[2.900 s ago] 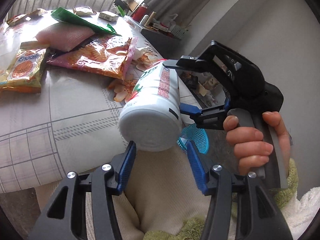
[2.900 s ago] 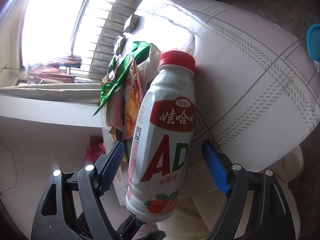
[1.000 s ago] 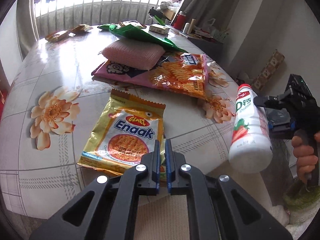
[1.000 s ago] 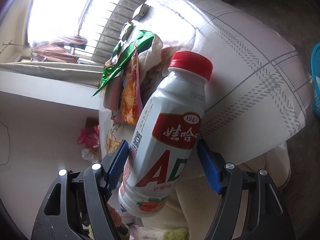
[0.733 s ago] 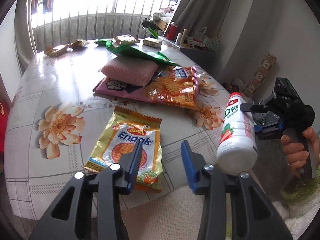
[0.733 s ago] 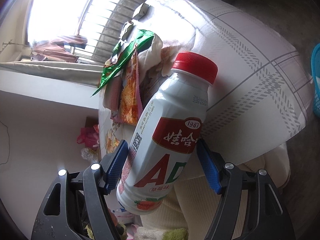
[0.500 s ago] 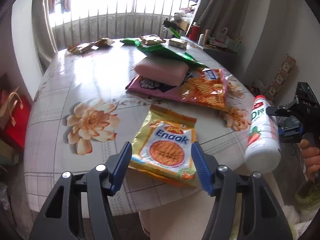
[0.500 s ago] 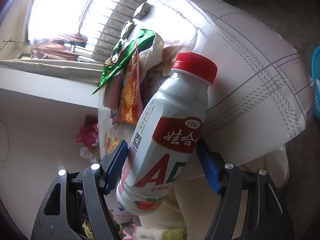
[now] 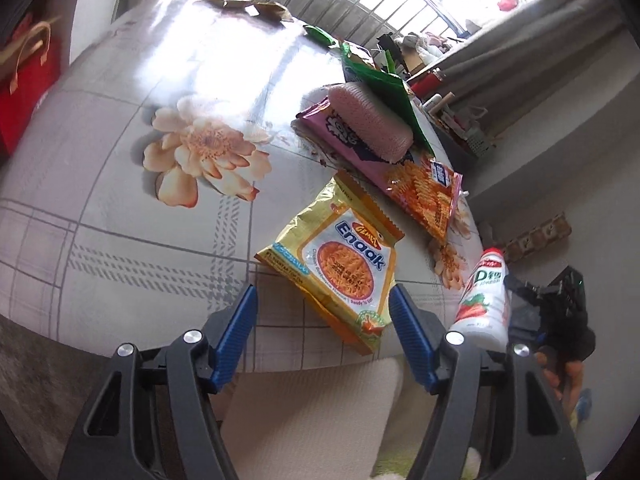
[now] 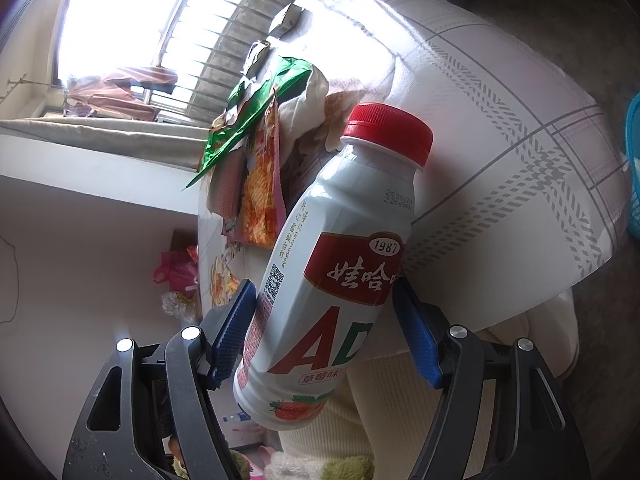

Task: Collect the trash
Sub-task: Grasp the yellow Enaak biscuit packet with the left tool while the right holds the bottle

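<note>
Left gripper [image 9: 322, 334] open, empty, over the snack packet [image 9: 334, 266] at the counter [image 9: 120, 184] near edge. Packet looks light, crinkly, slippery: pinch its near edge. Right gripper [image 10: 324, 332] clamps the bottle [image 10: 340, 264] mid-body.

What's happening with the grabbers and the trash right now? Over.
Left gripper open, over yellow Enaak packet. Right gripper shut on white bottle. Nothing blocking the packet.

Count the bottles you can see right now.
1: the white bottle with a red cap, clamped in the right gripper beside the table's edge. Others may be hidden.
</note>
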Available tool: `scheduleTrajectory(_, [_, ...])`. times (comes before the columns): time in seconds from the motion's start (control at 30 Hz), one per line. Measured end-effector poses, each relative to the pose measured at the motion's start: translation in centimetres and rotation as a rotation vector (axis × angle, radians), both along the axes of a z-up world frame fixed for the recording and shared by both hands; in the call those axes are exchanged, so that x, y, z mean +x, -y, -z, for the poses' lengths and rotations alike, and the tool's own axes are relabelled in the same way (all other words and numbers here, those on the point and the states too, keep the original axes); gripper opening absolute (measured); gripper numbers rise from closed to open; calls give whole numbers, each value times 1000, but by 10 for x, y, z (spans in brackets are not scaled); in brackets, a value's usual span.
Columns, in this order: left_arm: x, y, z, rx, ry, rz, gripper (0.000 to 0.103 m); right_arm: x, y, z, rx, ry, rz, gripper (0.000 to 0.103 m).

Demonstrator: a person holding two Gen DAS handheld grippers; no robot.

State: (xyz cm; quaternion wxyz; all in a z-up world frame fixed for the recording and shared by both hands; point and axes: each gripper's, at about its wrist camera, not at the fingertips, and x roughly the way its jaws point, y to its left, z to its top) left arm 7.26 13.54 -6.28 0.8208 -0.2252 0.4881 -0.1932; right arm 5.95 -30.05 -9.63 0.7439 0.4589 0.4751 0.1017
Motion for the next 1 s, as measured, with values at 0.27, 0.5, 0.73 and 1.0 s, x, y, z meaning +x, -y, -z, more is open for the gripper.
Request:
scheduleTrajectory(0.27, [11,24,-7,206,69,-41,39,-1,-2,-2,-18,3,0,66])
scheduleTrajectory(0.5, [5,69,-2,528,210,24,36,1,-4,-3,-16,-6,9,67])
scheduleTrajectory(0.73, [3,76,0,571,264,46,14,2,-3,1,12,-5,36,67])
scheduleTrajectory(1.0, [3,77,-2,547,266,49,9,0,2,2,37,2,64,64])
